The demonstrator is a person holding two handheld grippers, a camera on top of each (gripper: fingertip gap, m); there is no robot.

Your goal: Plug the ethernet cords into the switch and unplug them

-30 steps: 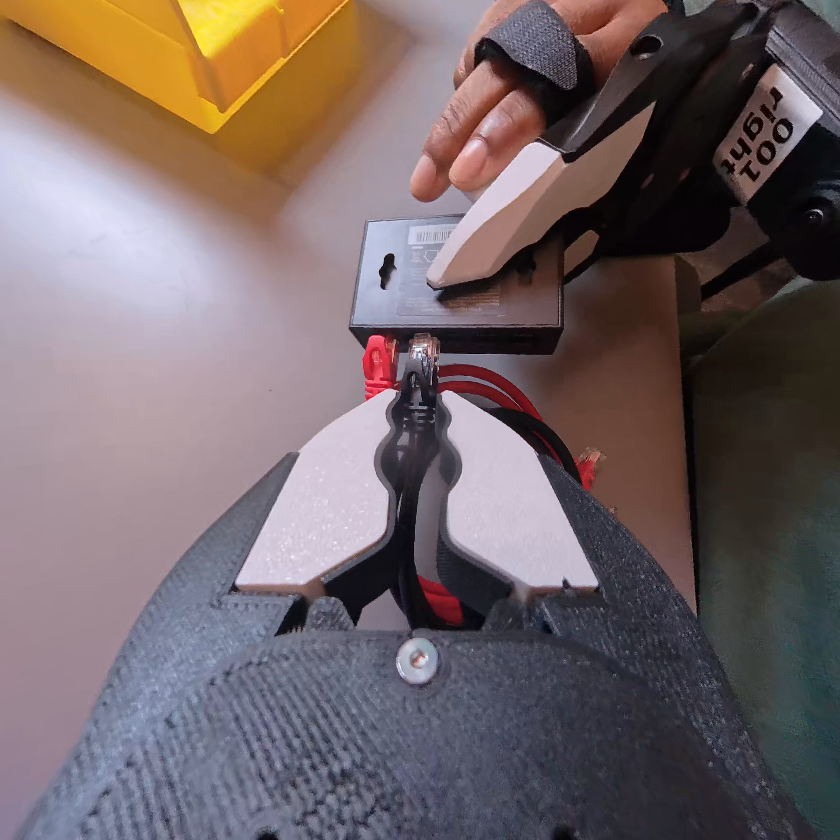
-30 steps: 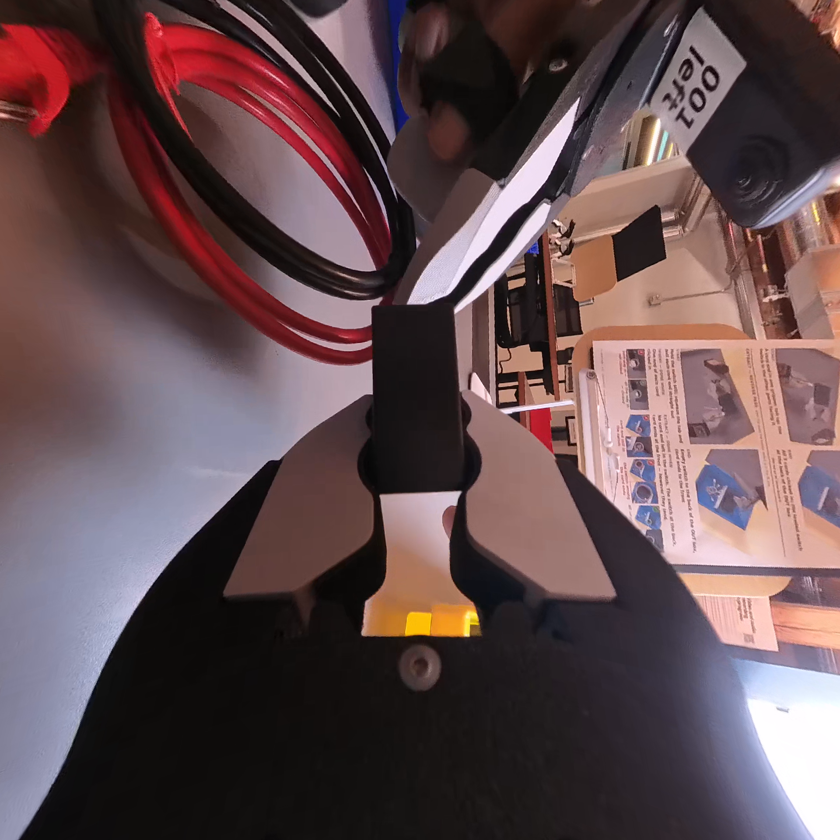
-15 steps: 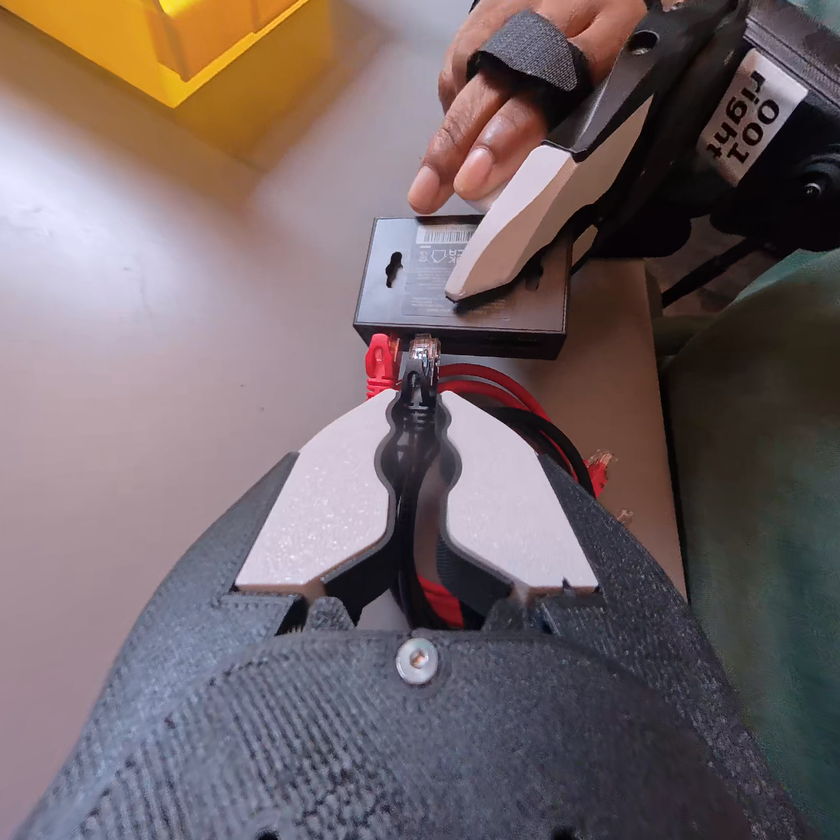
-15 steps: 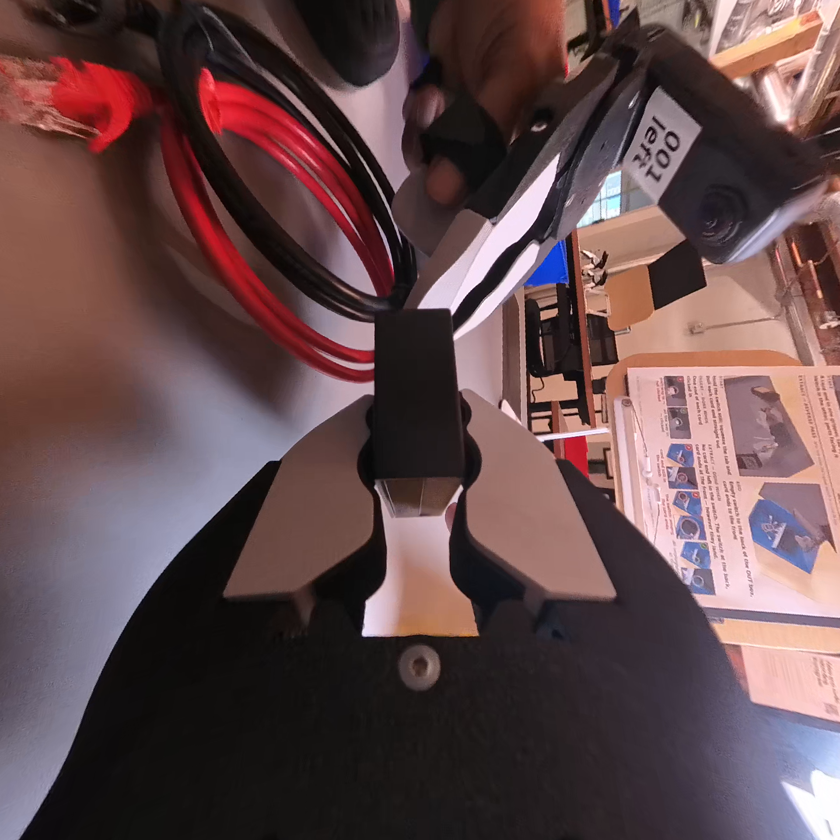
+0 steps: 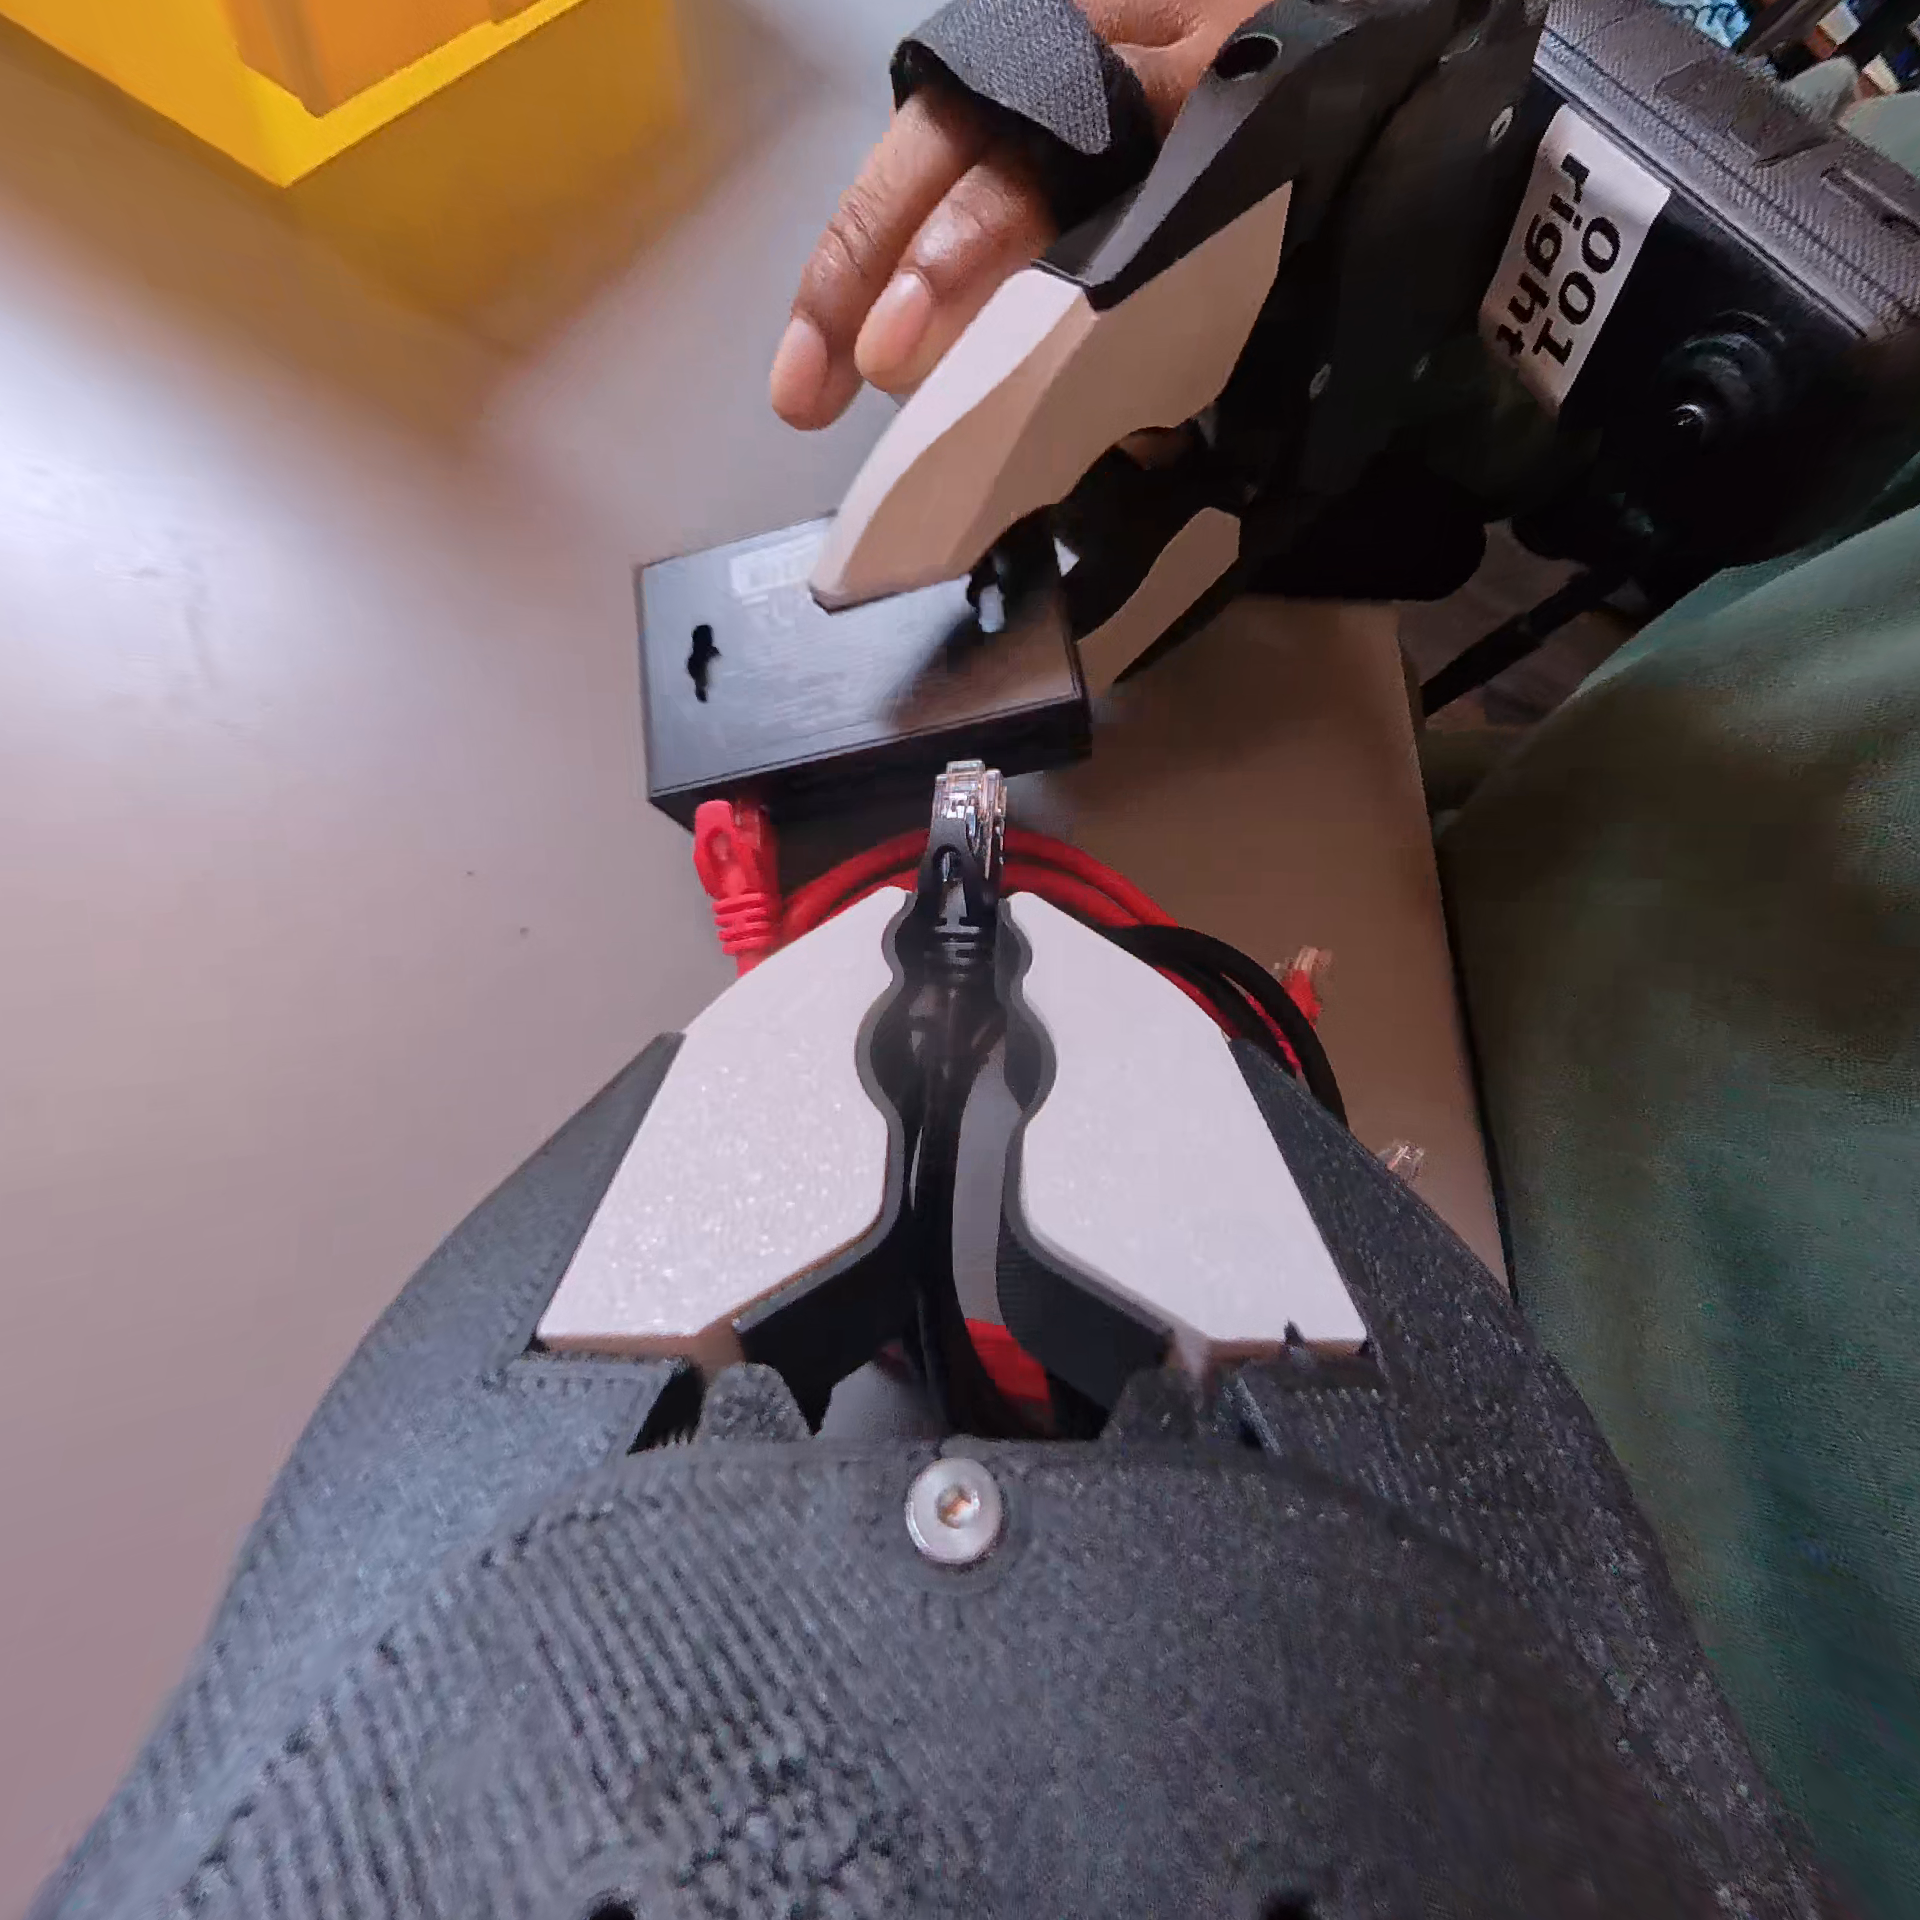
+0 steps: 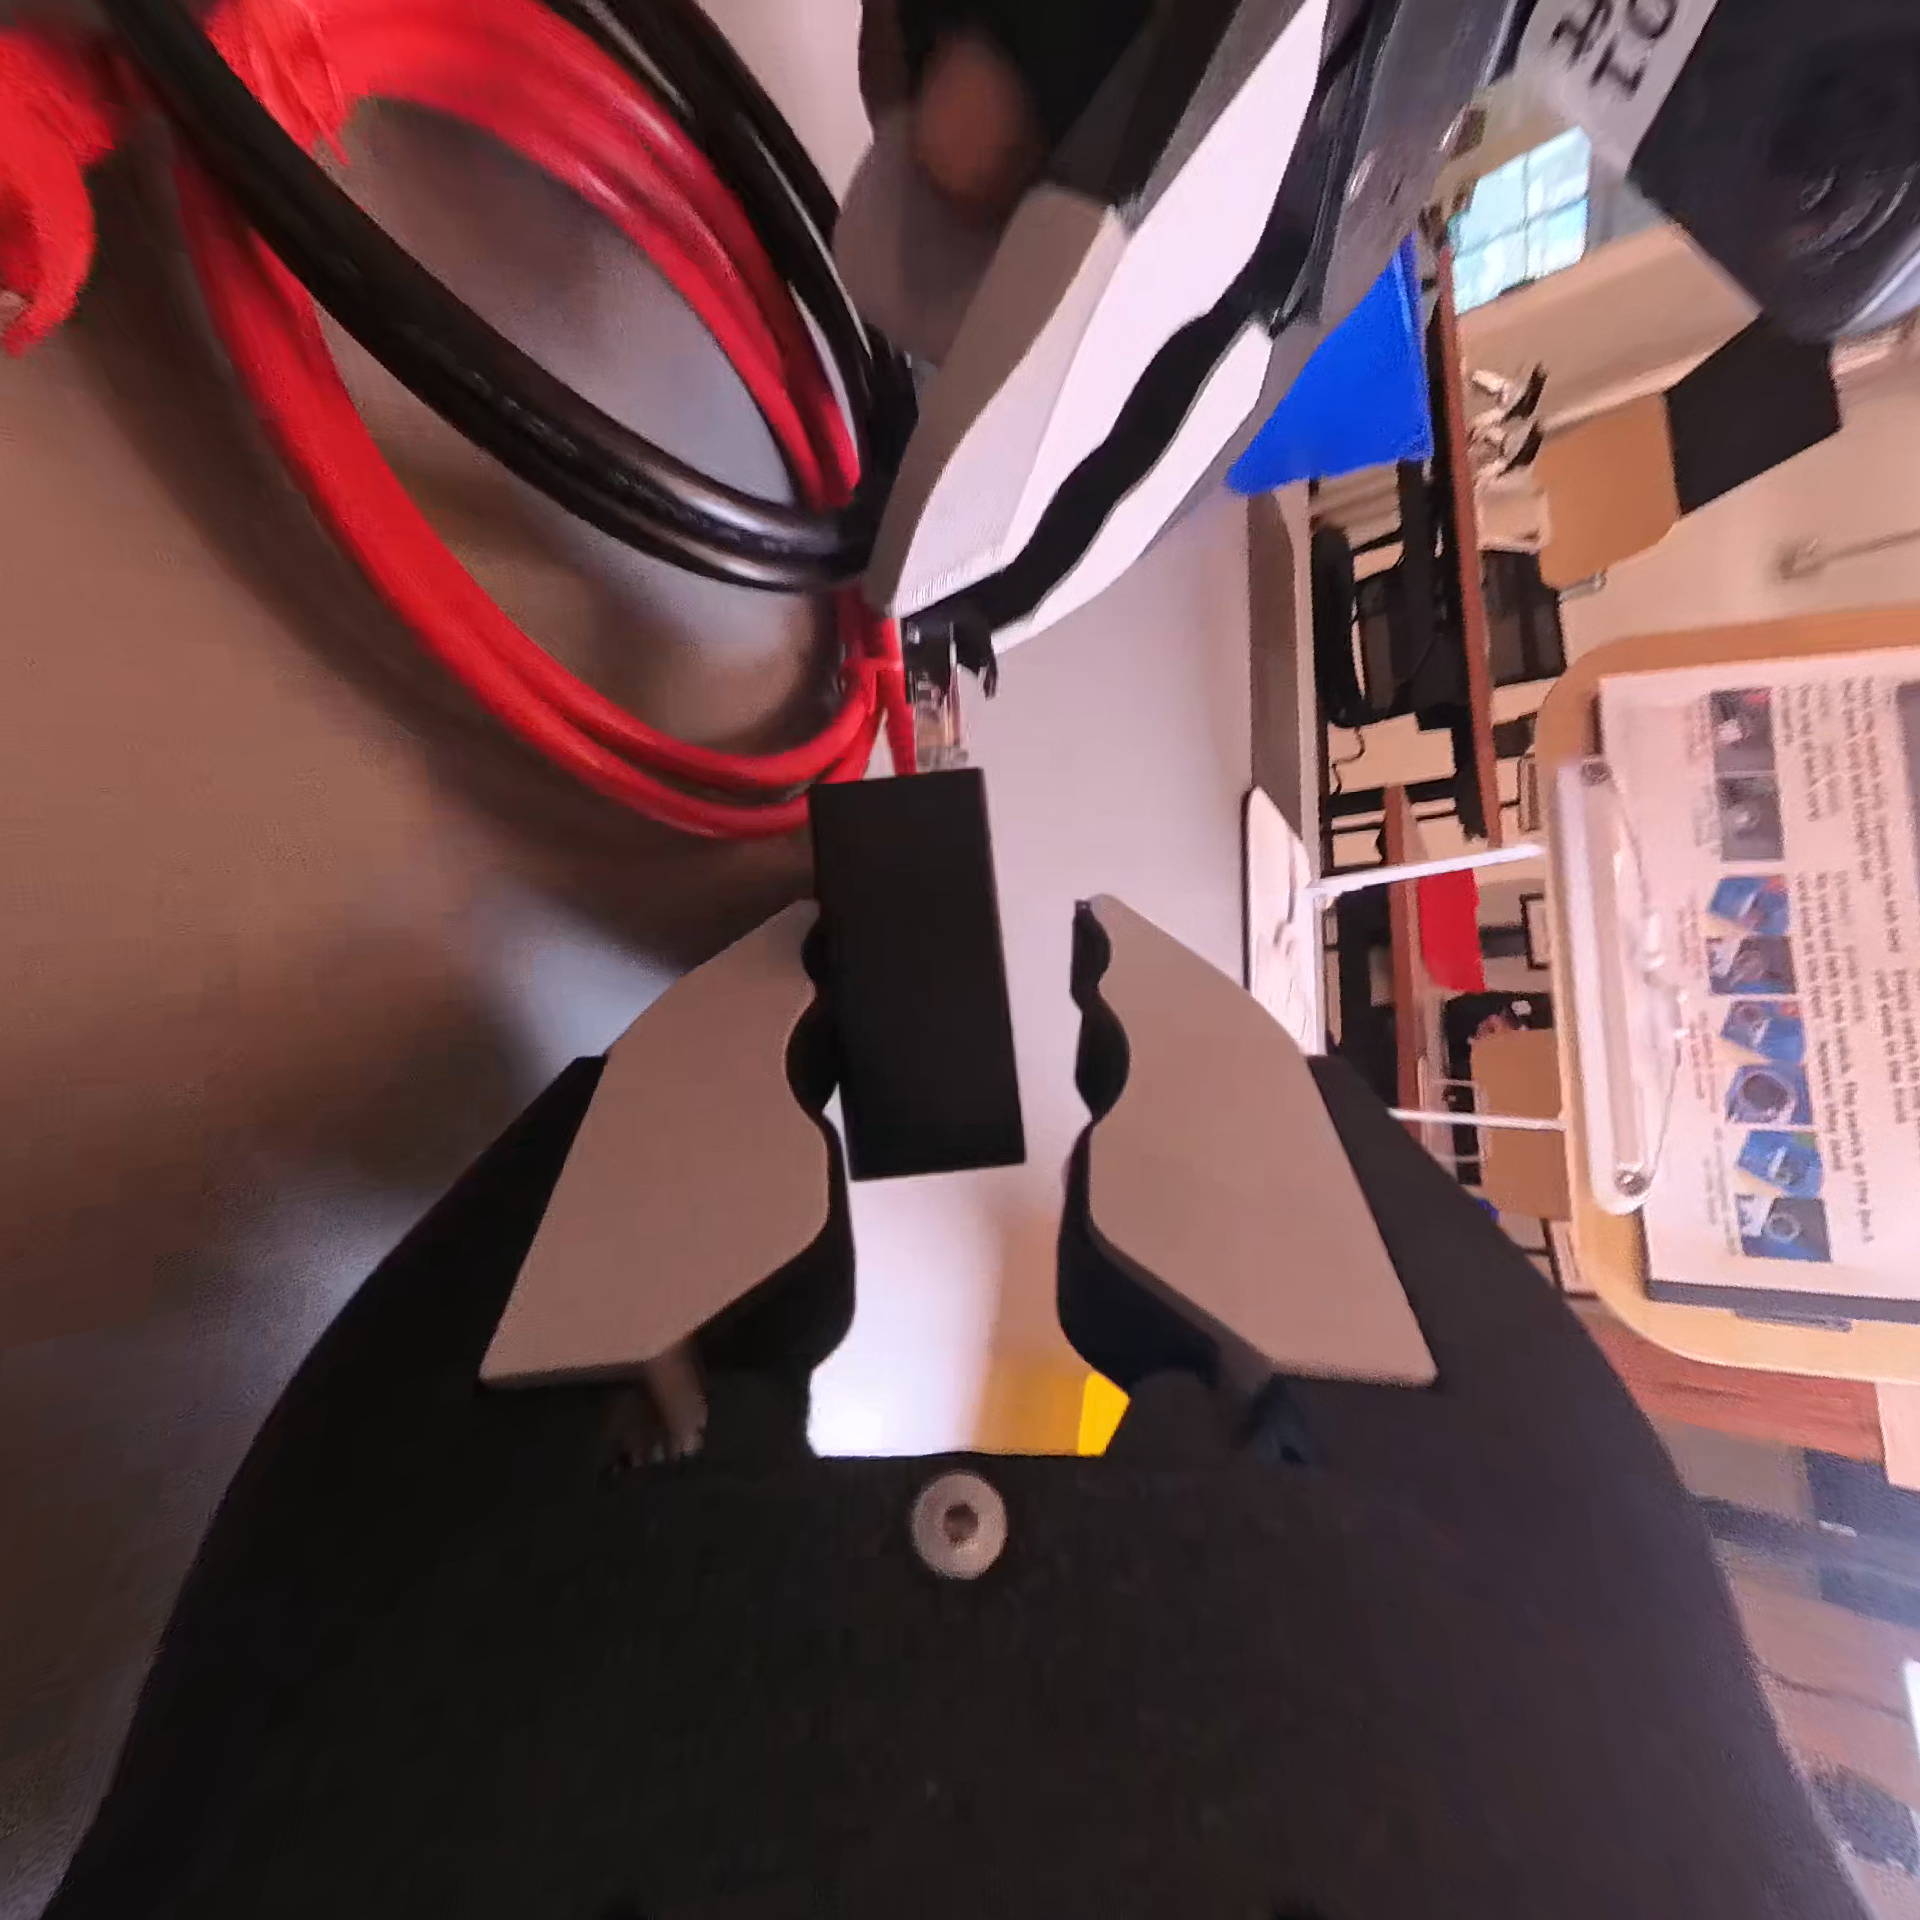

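Note:
The black switch (image 5: pixel 831 686) lies on the grey table (image 5: pixel 312 831). A red ethernet plug (image 5: pixel 732 862) sits in its left port. My left gripper (image 5: pixel 954 904) is shut on the black ethernet cord (image 5: pixel 961 862). The cord's clear plug tip is out of the switch, just in front of it. My right gripper (image 6: pixel 945 914) is open around the switch (image 6: pixel 914 987); the left finger touches it and the right finger stands apart. It also shows in the left wrist view (image 5: pixel 997 457), held above the switch by a hand. Red (image 6: pixel 468 540) and black (image 6: pixel 582 457) cord loops lie beside the switch.
A yellow bin (image 5: pixel 312 83) stands at the far left of the table. The table edge (image 5: pixel 1455 987) runs close on the right, with green cloth (image 5: pixel 1714 1039) beyond it. Loose plug ends (image 5: pixel 1304 977) lie near that edge. A printed sheet on a board (image 6: pixel 1766 987) stands behind.
The black plug has come out of the switch and drawn back with my left gripper. My right gripper has opened and let go of the switch, which has turned a little.

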